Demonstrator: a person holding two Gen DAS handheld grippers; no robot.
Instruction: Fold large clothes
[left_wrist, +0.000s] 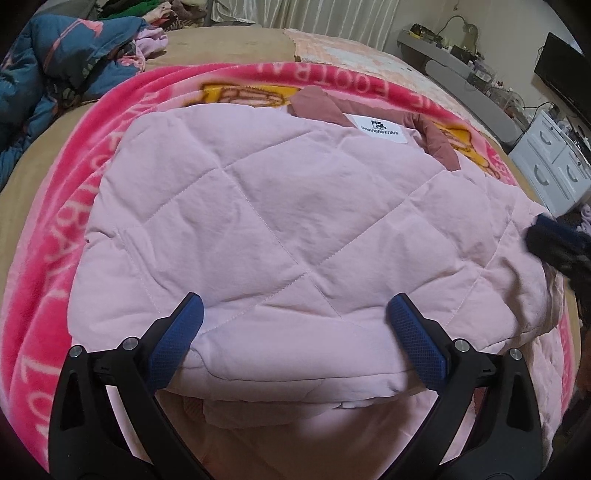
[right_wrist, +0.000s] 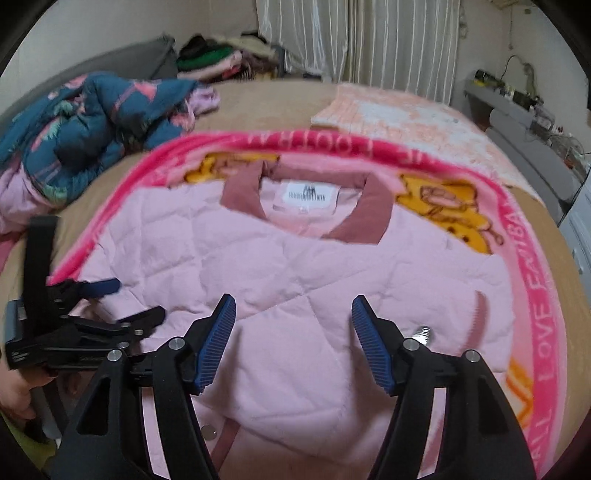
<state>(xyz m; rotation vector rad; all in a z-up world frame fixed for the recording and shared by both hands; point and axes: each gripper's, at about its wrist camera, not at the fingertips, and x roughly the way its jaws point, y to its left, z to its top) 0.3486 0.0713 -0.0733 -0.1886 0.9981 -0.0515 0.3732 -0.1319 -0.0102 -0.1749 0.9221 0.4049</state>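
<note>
The pink quilted jacket is lying folded on a bright pink blanket spread over the bed, its dusty-rose collar and white label pointing toward the far side. In the left wrist view, the left gripper is hanging over the jacket's near folded edge with its jaws spread wide; the fabric is passing between the blue pads, but they are not pressing on it. At the right edge the right gripper is showing as a dark blur over the jacket's side.

In the right wrist view, the jacket is sitting centred on the blanket, collar and label facing away. The right gripper is hovering above the jacket's near half with its jaws parted and nothing clamped. The left gripper is reaching in from the left, a hand holding its grip. A blue patterned garment is lying crumpled at the far left of the bed.
</note>
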